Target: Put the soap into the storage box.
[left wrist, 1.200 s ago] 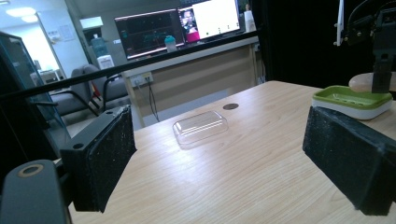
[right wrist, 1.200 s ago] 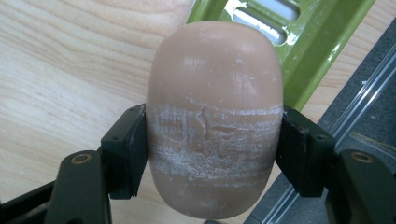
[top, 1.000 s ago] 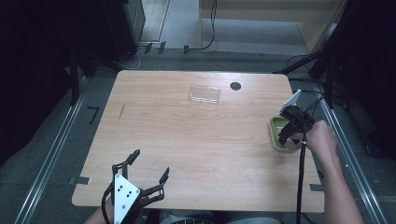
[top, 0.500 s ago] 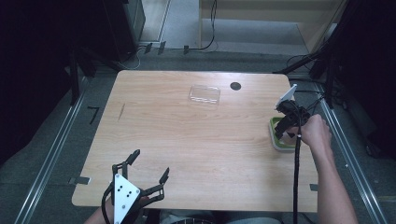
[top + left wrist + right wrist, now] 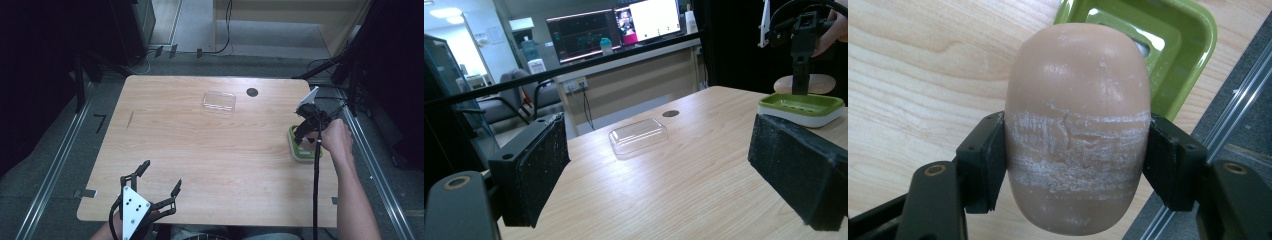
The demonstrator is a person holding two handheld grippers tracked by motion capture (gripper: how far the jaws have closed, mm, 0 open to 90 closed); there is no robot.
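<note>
Right gripper (image 5: 1075, 165) clamps soap bar (image 5: 1078, 125) above green dish (image 5: 1168, 55).

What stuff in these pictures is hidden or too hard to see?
- Green soap dish: in the right gripper view the soap covers much of it.
- Soap's underside: hidden there, facing away from the camera.
- Screens: left gripper view, too small to read.
- Left gripper: high view, bottom edge cuts off the hand holding it.

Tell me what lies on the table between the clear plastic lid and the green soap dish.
Nothing: in the high view the stretch of table between the clear lid and the green soap dish is bare wood. The left gripper view shows the same.
</note>
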